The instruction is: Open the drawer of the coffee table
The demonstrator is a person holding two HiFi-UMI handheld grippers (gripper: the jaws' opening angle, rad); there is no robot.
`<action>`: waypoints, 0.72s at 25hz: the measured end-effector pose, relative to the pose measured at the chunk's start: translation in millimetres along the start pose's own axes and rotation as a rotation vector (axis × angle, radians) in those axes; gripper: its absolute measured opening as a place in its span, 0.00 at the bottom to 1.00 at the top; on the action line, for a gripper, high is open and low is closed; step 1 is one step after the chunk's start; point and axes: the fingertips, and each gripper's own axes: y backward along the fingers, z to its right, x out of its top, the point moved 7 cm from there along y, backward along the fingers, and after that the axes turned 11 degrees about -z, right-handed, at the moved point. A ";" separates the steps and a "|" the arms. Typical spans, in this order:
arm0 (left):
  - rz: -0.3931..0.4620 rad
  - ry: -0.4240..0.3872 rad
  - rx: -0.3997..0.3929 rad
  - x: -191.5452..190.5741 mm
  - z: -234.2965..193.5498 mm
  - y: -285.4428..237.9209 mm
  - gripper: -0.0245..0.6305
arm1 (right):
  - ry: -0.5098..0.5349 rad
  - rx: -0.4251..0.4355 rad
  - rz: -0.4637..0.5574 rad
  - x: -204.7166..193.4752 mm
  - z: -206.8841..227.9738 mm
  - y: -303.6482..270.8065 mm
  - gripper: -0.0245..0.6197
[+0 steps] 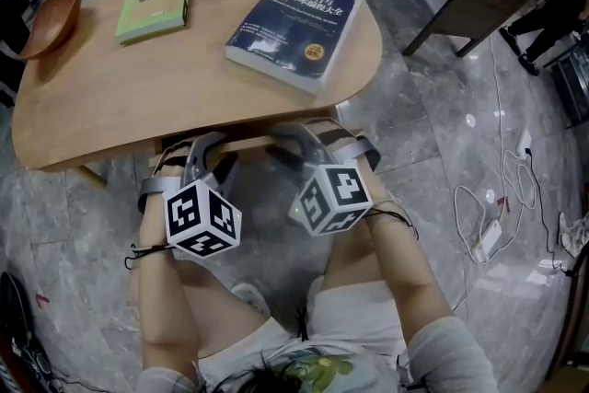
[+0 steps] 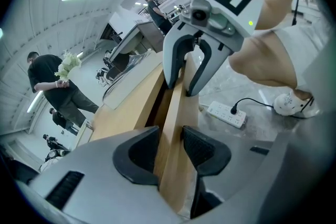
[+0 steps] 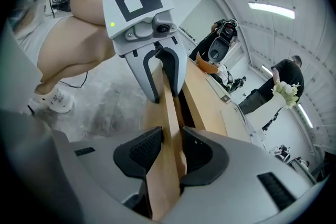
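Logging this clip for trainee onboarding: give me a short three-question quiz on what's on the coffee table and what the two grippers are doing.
1. True or false: the blue book lies on the floor.
2. Both the left gripper and the right gripper are closed on: A) the drawer front B) the white bottle C) the brown bowl.
3. How many books lie on the tabletop?
Key: 1 false; 2 A; 3 two.

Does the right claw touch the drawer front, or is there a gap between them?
Touching. The right gripper view shows it: the right claw straddles the drawer front, and both pads lie against its two faces with no gap.
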 end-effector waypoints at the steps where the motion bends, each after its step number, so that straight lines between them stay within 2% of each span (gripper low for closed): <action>1: -0.003 0.000 -0.004 -0.2 0.9 0.2 0.27 | -0.003 0.004 0.000 0.1 -0.9 0.5 0.24; 18: -0.005 -0.010 -0.011 -3.3 11.3 7.0 0.26 | -0.017 -0.013 -0.004 3.4 -14.1 7.2 0.24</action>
